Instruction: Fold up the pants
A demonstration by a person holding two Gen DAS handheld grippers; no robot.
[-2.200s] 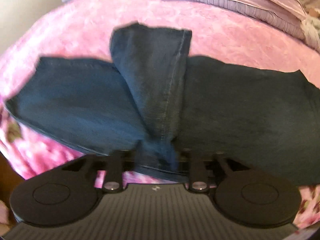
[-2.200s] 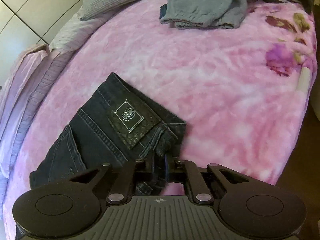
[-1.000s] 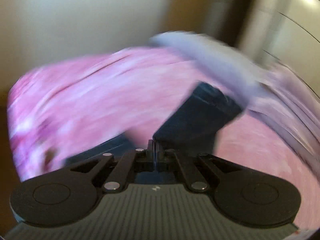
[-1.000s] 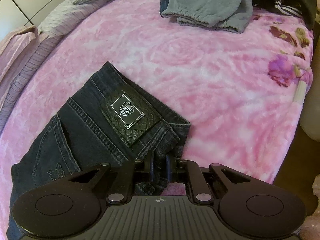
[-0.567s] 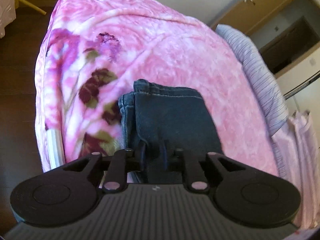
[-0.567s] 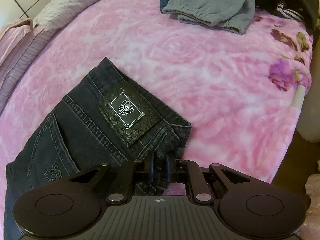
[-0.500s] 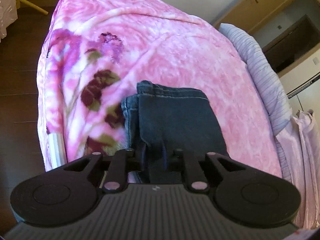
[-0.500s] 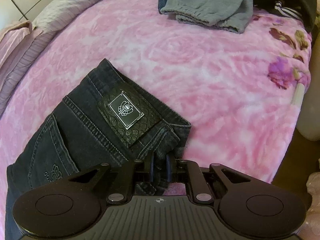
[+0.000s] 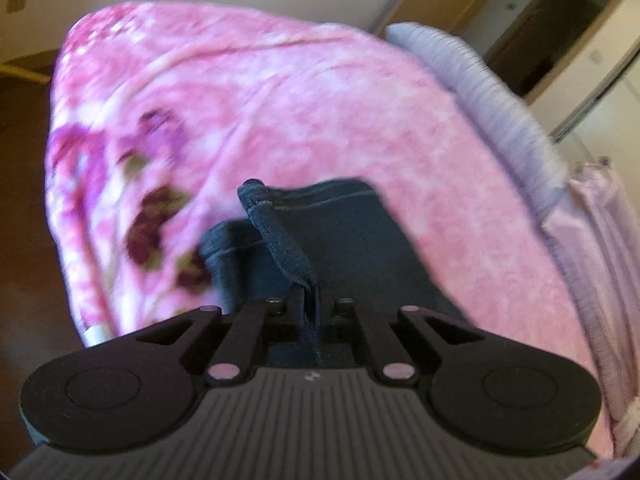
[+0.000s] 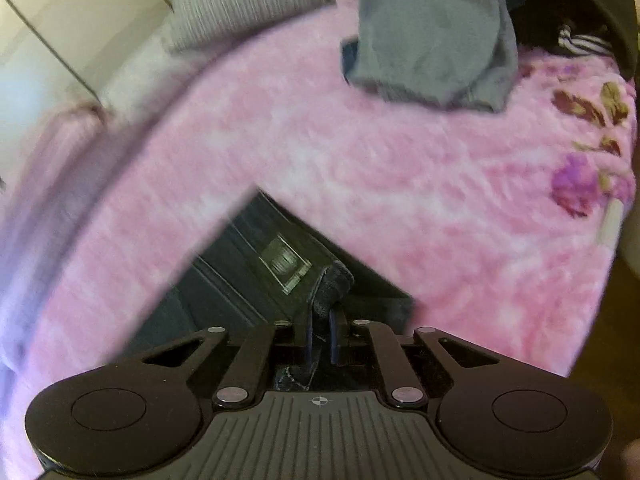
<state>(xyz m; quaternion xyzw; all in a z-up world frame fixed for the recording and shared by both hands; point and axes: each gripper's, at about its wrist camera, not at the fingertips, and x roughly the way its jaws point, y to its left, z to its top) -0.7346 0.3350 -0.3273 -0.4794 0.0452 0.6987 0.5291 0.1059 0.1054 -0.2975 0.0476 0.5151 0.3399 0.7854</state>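
Pink blanket is carrying the jeans near its edge; left gripper and right gripper are each apparently pinching denim, jaws nearly closed.

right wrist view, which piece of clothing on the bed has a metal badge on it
The dark jeans pinched in the right gripper, close to the camera. Their waistband carries a square metal badge; the grey garment at the far side shows none.
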